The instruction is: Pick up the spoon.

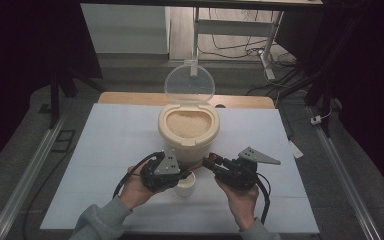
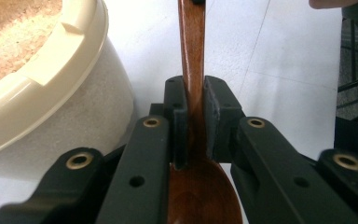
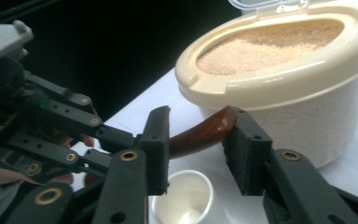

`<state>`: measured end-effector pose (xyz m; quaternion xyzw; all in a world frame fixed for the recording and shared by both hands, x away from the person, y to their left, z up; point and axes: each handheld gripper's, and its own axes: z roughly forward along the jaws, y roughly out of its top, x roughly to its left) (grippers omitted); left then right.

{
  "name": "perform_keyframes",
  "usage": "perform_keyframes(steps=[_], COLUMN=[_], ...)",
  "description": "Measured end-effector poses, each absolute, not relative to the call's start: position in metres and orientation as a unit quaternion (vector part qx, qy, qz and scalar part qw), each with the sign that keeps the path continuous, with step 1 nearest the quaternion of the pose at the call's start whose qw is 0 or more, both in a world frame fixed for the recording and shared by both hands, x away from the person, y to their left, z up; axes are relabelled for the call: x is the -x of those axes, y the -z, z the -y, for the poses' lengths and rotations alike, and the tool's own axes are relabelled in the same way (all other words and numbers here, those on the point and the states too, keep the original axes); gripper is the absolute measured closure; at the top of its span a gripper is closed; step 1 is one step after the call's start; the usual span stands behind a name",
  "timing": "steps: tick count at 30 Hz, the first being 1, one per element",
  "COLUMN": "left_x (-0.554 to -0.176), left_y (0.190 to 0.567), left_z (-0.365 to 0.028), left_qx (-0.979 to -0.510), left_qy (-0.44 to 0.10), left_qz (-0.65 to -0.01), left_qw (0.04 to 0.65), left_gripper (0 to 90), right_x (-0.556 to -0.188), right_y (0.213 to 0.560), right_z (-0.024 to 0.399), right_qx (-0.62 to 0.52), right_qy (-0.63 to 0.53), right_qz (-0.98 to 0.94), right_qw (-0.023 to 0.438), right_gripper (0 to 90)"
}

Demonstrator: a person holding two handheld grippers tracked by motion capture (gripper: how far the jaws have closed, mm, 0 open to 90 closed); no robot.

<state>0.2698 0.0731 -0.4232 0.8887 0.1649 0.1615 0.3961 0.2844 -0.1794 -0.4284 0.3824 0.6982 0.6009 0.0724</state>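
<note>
So the wooden spoon [image 2: 192, 51] was the star here: dark reddish-brown wood, glossy, with a slim handle that widened into a rounded bowl. It hung in the air between the two grippers, just in front of the big rice tub and right above a little white cup [image 1: 185, 184]. In the left gripper view the handle ran straight up the middle and the bowl sat at the bottom, close to the camera.

The left gripper [image 2: 194, 116] was clamped tight on the spoon's neck, pads pressing both sides of the wood where handle met bowl. The right gripper [image 3: 196, 140] had the handle's curved far end sitting between its jaws. One pad looked to be touching the tip, the other stood off the wood with a visible gap, so I wouldn't call that a grip. No earlier shot to compare, so that's all I can say about it.

Behind them stood the cream-coloured container [image 1: 188, 131], round, full of pale tan grain almost up to the rim, with its clear lid [image 1: 189, 83] flipped up at the back. Everything sat on a white tabletop [image 1: 110, 145]. The person's hands came in from the near edge, grey sleeves [image 1: 97, 222] showing at the bottom of the high view.
</note>
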Motion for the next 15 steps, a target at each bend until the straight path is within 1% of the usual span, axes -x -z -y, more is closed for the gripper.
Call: perform_keyframes(steps=[2,3,4,6,7,8,9,11,15], left_x=[-0.2702,-0.2703,-0.2706,-0.2709,-0.2704,-0.27,-0.2697,-0.2695,-0.2683], left_y=[0.4235,0.424,0.4243,0.4246,0.4246,0.4246,0.4245,0.4246,0.4223], left_z=[-0.073,-0.0728,-0.0728,-0.0729,-0.0725,-0.0722,-0.0719,-0.0718,-0.0739], left_qx=[-0.89,-0.89,-0.89,-0.891,-0.891,-0.89,-0.89,-0.89,-0.886], left_qy=[-0.163,-0.164,-0.165,-0.164,-0.164,-0.164,-0.165,-0.165,-0.167], left_qz=[-0.165,-0.166,-0.166,-0.163,-0.162,-0.161,-0.16,-0.16,-0.158], left_qw=[0.393,0.393,0.391,0.391,0.392,0.393,0.393,0.395,0.403], left_gripper=[79.5,79.5,79.7,79.8,79.9,79.9,80.0,79.9,79.8], right_x=[-0.284,-0.284,-0.283,-0.2827,-0.2823,-0.2823,-0.2819,-0.2816,-0.2826], right_y=[0.4277,0.4277,0.426,0.4247,0.4221,0.4221,0.4201,0.4191,0.4194], right_z=[0.1795,0.1795,0.1797,0.1797,0.18,0.18,0.1799,0.1795,0.1809], right_qx=[-0.379,-0.379,-0.369,-0.365,-0.355,-0.355,-0.346,-0.337,-0.327], right_qy=[-0.606,-0.606,-0.615,-0.619,-0.627,-0.627,-0.638,-0.645,-0.659], right_qz=[-0.696,-0.696,-0.694,-0.693,-0.692,-0.692,-0.687,-0.685,-0.677], right_qw=[0.064,0.064,0.058,0.055,0.047,0.047,0.036,0.03,0.021], right_gripper=[67.2,67.2,71.8,73.5,77.5,77.5,80.7,82.4,82.8])
